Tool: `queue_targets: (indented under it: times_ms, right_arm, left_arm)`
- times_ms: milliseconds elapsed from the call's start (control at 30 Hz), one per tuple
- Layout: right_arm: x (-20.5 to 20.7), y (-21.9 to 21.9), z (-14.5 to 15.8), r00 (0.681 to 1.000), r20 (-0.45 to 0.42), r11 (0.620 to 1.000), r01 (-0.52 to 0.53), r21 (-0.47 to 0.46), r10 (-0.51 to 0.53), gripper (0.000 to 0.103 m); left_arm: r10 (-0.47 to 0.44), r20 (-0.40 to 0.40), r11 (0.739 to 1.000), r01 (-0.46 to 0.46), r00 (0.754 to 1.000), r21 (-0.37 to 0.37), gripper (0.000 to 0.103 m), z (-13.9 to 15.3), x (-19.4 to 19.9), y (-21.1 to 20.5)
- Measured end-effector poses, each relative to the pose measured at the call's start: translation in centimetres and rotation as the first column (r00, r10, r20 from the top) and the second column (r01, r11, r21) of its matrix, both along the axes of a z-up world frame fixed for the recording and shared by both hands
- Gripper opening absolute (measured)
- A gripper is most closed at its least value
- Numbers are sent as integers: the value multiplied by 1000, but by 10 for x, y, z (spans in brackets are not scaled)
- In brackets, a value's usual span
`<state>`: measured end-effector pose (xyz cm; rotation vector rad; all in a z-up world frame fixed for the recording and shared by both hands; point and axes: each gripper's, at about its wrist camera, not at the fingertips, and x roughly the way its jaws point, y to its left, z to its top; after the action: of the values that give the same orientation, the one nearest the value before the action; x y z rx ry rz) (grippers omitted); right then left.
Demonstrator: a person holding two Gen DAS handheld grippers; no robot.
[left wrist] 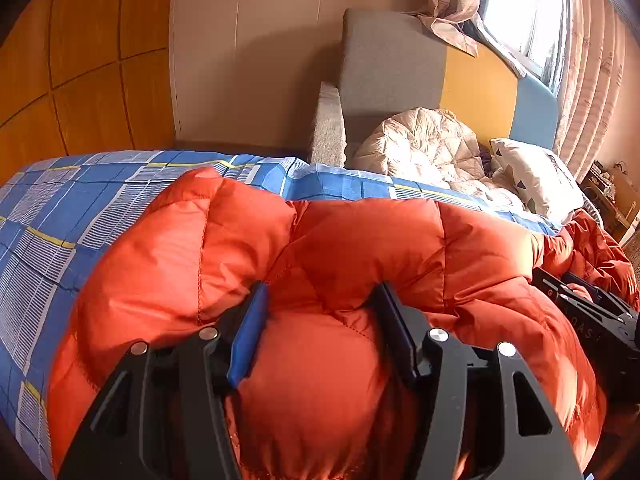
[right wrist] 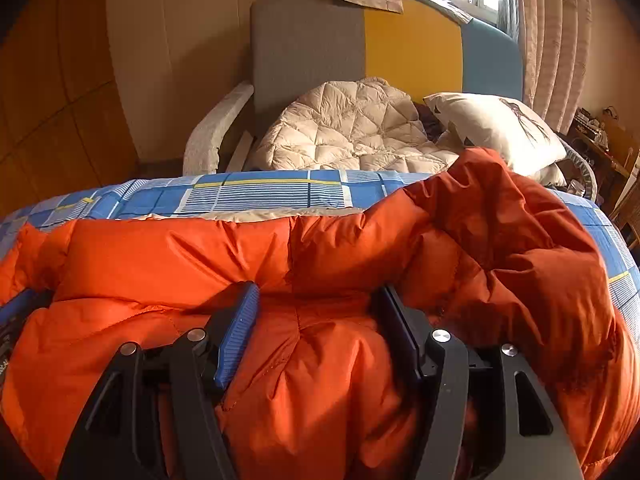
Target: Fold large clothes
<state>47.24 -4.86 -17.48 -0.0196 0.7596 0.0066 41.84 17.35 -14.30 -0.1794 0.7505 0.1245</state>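
In the left wrist view, a puffy orange quilted down jacket (left wrist: 340, 248) is being spread across the blue checked bedsheet (left wrist: 80, 200), its long axis running side to side. A thick fold is bulging between the jaws of the left gripper (left wrist: 320, 300), whose pads are being kept against the padding, so a loose hold is judged. The right gripper (left wrist: 592, 312) is being seen just beside, further right. In the right wrist view, the right gripper (right wrist: 316, 300) is likewise being closed loosely around a bunched fold, the jacket's rumpled far end lying rightward, nearer this hand.
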Motion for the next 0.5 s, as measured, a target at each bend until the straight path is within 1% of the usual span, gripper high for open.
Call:
queue_targets:
  times_ms: [267, 433, 500]
  right_arm:
    - [6, -3, -10, 1000, -24, 1000, 2, 18, -2, 61]
    - [7, -2, -2, 997, -74, 1000, -2, -11, 1, 63]
    - [3, -5, 6, 996, -83, 1000, -19, -10, 18, 65]
  left_arm:
    - [5, -11, 1000, -5, 1000, -13, 56, -8, 1, 2]
    - [6, -53, 999, -4, 999, 32, 56, 0, 2, -3]
    - [9, -34, 999, -7, 999, 42, 56, 9, -7, -6]
